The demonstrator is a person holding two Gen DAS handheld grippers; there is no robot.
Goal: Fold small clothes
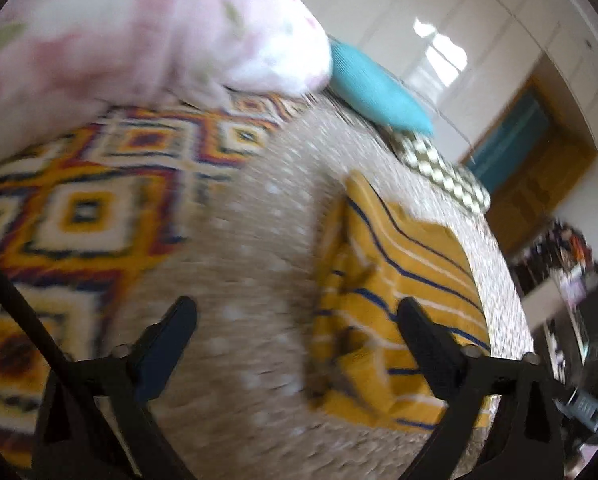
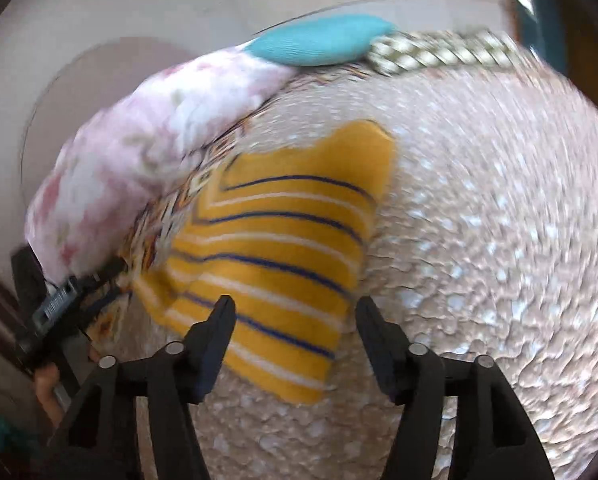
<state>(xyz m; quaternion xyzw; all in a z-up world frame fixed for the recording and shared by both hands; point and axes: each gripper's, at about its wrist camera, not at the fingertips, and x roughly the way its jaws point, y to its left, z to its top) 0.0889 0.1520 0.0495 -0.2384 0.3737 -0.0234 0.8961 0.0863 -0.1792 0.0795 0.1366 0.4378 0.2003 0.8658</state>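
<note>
A small yellow garment with blue and white stripes [image 1: 395, 304] lies folded on the beige speckled bed cover; it also shows in the right wrist view [image 2: 283, 248]. My left gripper [image 1: 297, 312] is open and empty, held above the cover, its right finger over the garment's edge. My right gripper [image 2: 295, 312] is open and empty, hovering just above the garment's near edge. The left gripper's body [image 2: 55, 312] shows at the left of the right wrist view. Both views are blurred by motion.
A pink floral pillow [image 1: 139, 28] and a teal cushion [image 1: 375, 92] lie at the bed's far end, beside a checked cloth [image 1: 439, 168]. A patterned orange blanket [image 1: 79, 208] covers the left. The bed edge falls away at right toward a wooden door [image 1: 539, 176].
</note>
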